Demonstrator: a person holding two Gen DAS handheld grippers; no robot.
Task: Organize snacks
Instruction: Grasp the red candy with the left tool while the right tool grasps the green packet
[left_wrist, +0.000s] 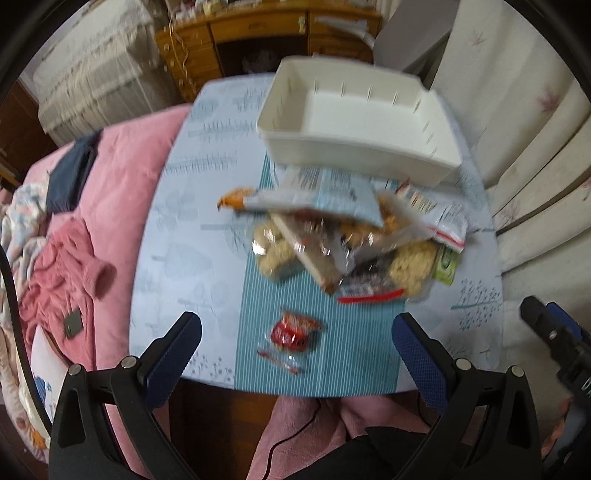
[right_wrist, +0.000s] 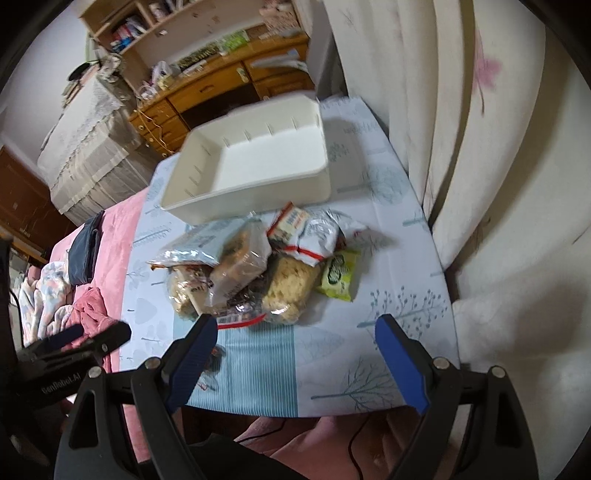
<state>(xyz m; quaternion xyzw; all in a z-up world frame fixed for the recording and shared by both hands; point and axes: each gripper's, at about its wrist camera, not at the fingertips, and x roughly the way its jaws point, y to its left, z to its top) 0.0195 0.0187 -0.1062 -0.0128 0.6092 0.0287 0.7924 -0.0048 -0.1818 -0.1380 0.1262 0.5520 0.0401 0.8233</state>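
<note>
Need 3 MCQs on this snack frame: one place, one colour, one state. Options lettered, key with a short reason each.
1. Where does the small red packet lie relative to the snack pile?
A. inside the bin
B. alone on the table, nearer the camera than the pile
C. on the pink bedding

2. What colour is the storage bin?
A. white
B. blue
C. brown

3. What state is the left gripper in?
A. shut on a packet
B. open, holding nothing
C. shut, holding nothing

Key: 1 B, the packet sits apart on the striped cloth, between pile and fingers. 2 A, walls and floor are white. 3 B, the blue pads stand wide apart with nothing gripped.
</note>
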